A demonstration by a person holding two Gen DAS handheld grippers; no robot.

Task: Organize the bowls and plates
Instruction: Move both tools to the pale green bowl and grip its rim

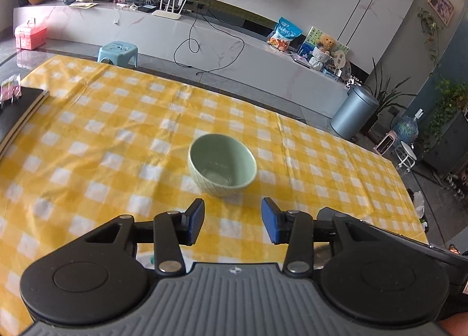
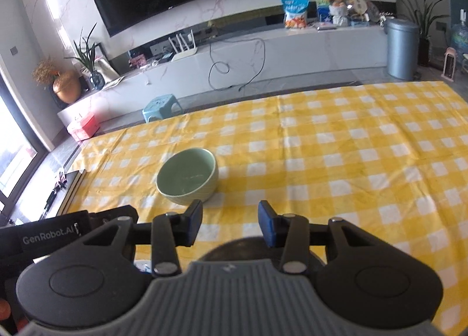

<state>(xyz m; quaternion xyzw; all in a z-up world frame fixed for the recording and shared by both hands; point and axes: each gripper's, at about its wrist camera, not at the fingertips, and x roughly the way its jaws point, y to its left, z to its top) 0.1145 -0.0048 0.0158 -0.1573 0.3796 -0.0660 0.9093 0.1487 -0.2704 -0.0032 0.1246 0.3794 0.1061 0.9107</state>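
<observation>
A green bowl (image 1: pixel 222 170) sat upright on the checked worktop (image 1: pixel 96 131), just ahead of the left tongs (image 1: pixel 232 223). Both the left and the right tongs (image 2: pixel 230 226) were spread and empty, apparently poised for a pickup.

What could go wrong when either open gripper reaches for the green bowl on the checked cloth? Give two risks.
1. The green bowl has a rounded, glossy wall; the left gripper might slip off it or tip it.
2. The tablecloth shows creases, so a nudged bowl may drag or bunch the cloth.
</observation>
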